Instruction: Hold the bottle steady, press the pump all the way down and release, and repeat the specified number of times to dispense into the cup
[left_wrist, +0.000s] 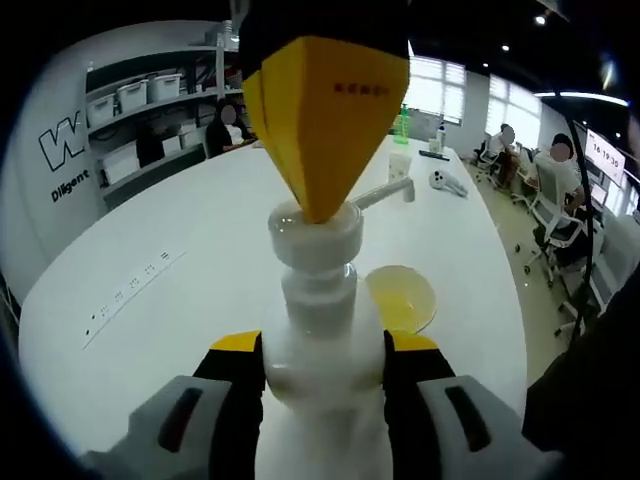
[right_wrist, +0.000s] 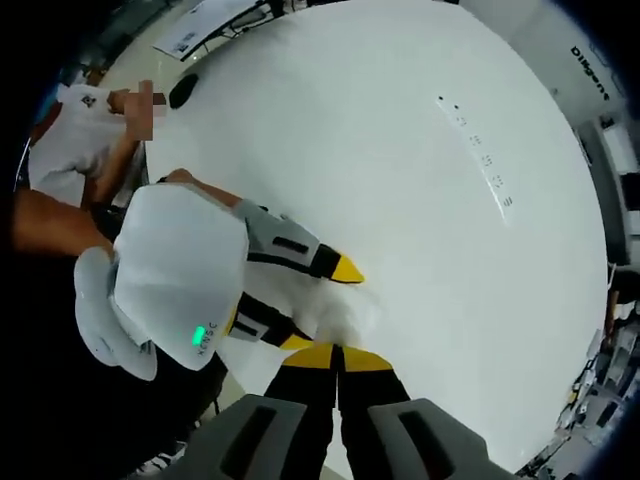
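Left hand-held gripper (left_wrist: 322, 365) clamps bottle (left_wrist: 322, 400) at frame bottom centre; right hand-held gripper (right_wrist: 338, 352), jaws together, sits on pump (left_wrist: 318, 228). Cup (left_wrist: 401, 297) right of bottle on table (left_wrist: 180, 230).

Grey gripper bodies, black fingers (left_wrist: 236, 375) yellow-tipped, red lettering

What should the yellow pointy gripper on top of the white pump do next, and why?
Probably push straight down. The right gripper, jaws together, rests its yellow tips on the white pump head, which looks raised. The left gripper clamps the white plastic bottle's neck, and the spout reaches toward the clear cup of yellow liquid.
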